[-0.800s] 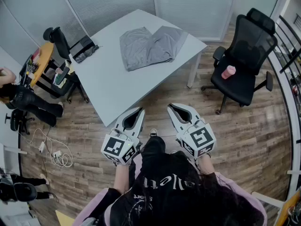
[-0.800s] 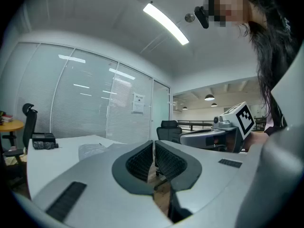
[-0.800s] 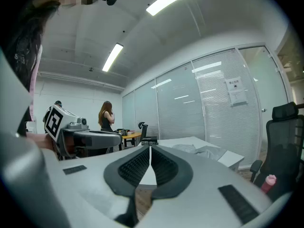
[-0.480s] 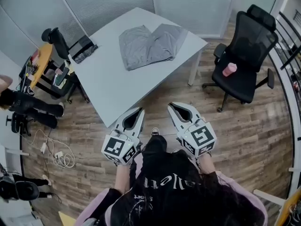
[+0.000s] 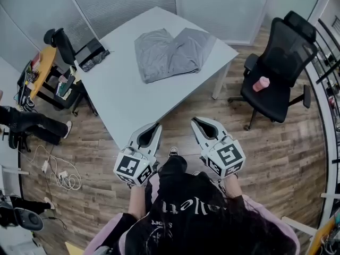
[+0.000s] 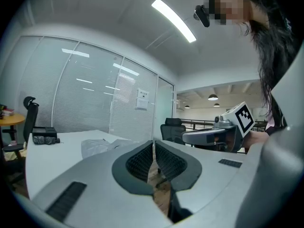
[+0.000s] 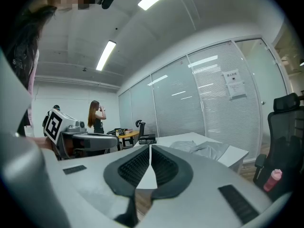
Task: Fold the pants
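Head view: left gripper (image 5: pixel 155 125) and right gripper (image 5: pixel 195 120) were clamped closed, empty, short of the table (image 5: pixel 123 97). Grey pants (image 5: pixel 171 53) lay on its far half. Shirt (image 5: pixel 187 219) print read roughly "allett".

Left gripper (image 5: pixel 155 125) and right gripper (image 5: pixel 196 121) side by side over wood floor (image 5: pixel 276 158), jaws together, empty. White table (image 5: pixel 122 94) just ahead of the tips. Grey pants (image 5: pixel 170 52) lie flat on its far half, well apart from both. Black chair (image 5: pixel 276 73) ahead-right of right gripper, pink bottle (image 5: pixel 260 83) on its seat.
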{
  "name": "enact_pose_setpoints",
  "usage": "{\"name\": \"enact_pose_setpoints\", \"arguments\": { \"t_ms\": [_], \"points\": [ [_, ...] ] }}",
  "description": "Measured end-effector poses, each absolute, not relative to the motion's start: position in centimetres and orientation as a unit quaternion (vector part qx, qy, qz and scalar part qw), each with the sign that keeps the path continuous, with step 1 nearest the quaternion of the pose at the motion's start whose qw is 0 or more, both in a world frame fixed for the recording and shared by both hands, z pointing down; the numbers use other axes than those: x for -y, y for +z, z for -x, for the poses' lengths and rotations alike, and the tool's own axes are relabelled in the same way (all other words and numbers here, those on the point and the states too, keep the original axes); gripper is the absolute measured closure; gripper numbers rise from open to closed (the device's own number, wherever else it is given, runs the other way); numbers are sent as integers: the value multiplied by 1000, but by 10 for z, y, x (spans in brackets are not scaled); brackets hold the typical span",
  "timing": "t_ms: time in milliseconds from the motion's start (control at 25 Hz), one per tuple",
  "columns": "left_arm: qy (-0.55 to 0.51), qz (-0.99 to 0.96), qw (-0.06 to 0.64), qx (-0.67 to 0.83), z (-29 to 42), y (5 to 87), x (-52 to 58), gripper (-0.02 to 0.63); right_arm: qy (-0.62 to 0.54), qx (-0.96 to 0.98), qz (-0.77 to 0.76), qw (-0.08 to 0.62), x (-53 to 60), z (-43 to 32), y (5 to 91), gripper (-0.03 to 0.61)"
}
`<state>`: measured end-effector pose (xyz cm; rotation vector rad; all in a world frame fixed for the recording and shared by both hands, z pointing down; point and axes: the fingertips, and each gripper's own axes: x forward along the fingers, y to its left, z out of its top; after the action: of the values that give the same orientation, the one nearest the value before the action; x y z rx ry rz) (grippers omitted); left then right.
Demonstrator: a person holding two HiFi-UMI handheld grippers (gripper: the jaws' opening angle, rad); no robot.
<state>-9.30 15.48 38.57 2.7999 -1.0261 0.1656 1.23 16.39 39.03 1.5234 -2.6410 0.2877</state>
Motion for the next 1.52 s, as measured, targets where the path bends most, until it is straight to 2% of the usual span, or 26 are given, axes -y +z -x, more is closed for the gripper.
{"name": "enact_pose_setpoints", "arguments": {
  "t_ms": [760, 1520],
  "points": [
    [56, -940, 105, 321, 119, 397, -19, 578, 119, 853, -503, 79, -37, 16, 404, 549],
    [62, -945, 141, 290, 136, 431, 33, 578, 132, 831, -526, 121, 14, 30, 423, 549]
  ]
}}
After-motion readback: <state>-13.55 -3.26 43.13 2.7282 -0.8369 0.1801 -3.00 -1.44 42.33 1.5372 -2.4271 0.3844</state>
